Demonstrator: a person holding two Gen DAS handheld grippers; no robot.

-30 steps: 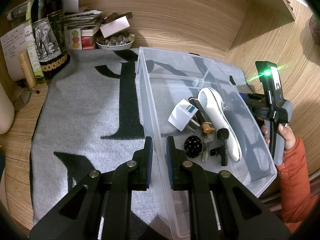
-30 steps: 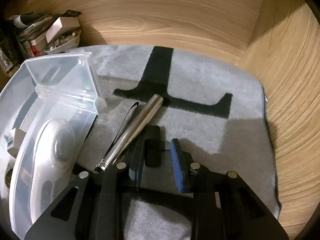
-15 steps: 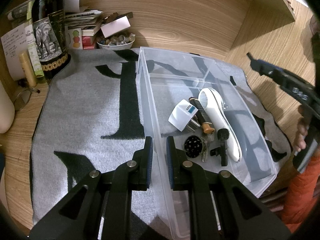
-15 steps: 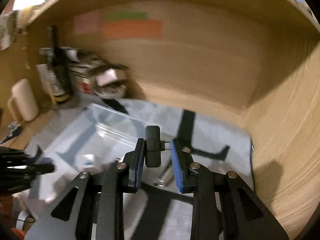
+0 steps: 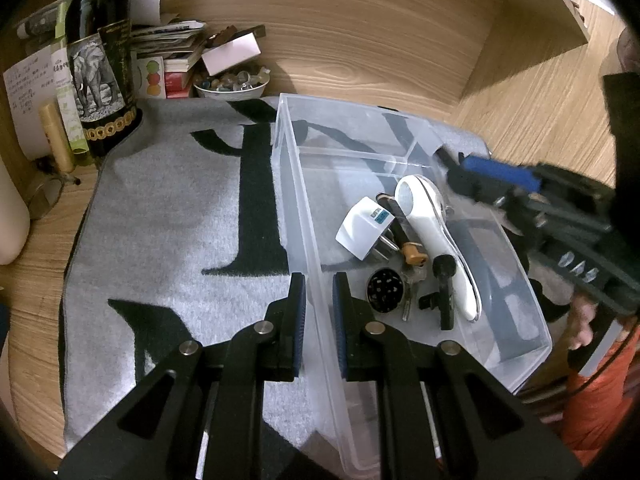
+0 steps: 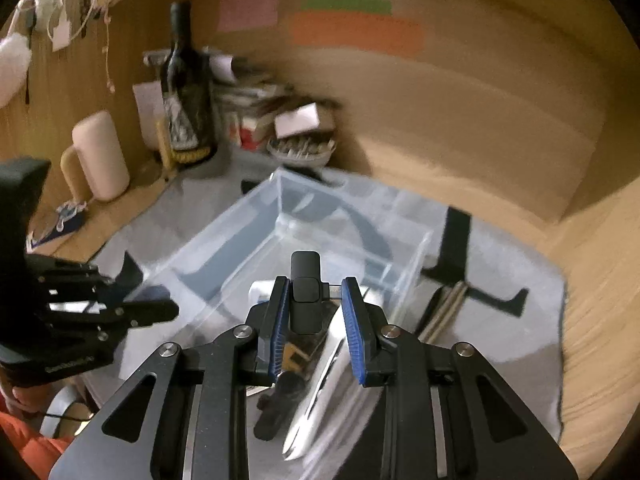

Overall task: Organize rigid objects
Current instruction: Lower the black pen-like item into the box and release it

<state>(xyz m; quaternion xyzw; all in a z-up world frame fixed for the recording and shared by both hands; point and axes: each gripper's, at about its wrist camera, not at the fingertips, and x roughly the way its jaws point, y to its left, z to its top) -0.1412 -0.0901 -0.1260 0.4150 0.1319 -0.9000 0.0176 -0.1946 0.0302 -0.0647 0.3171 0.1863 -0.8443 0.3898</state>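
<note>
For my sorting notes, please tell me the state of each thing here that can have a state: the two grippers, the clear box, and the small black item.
left gripper: shut on the near wall of the clear box
right gripper: shut on the small black device
small black device: held upright, above the box
clear box: open, no lid, partly filled
</note>
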